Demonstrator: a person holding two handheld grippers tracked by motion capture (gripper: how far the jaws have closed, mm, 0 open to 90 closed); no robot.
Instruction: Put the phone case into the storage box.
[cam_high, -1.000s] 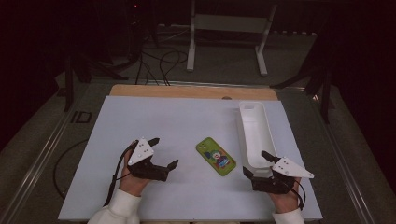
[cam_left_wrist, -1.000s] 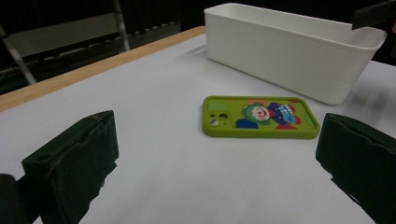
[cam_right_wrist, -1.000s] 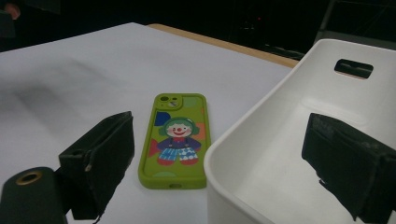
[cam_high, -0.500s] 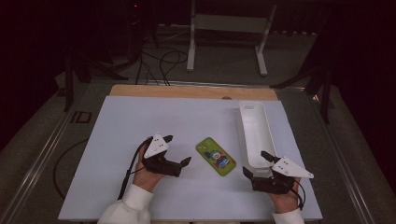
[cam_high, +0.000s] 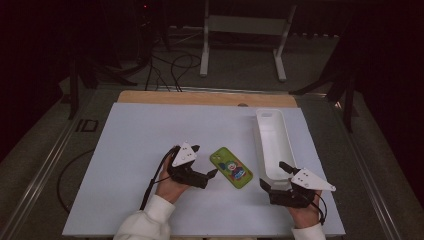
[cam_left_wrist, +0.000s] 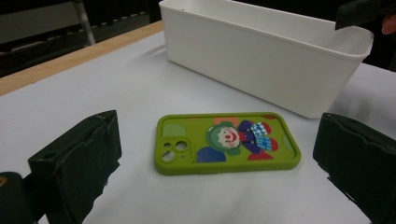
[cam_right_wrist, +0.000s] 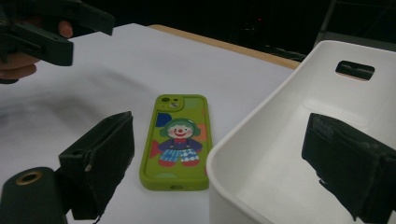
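So far nothing is gripped: the left gripper (cam_high: 206, 170), jaws spread, points at the green phone case (cam_high: 231, 167) lying flat just ahead; beyond it, the white bin (cam_high: 272, 142) sits empty, the right gripper (cam_high: 272, 176) spread at its near end.

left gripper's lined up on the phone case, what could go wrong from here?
1. The green phone case lies flat on the white sheet; the open left gripper may push it along rather than lift it.
2. The white bin stands close beside the case; a pushed case could hit its wall.
3. The right gripper hovers at the bin's near end and could tip it.
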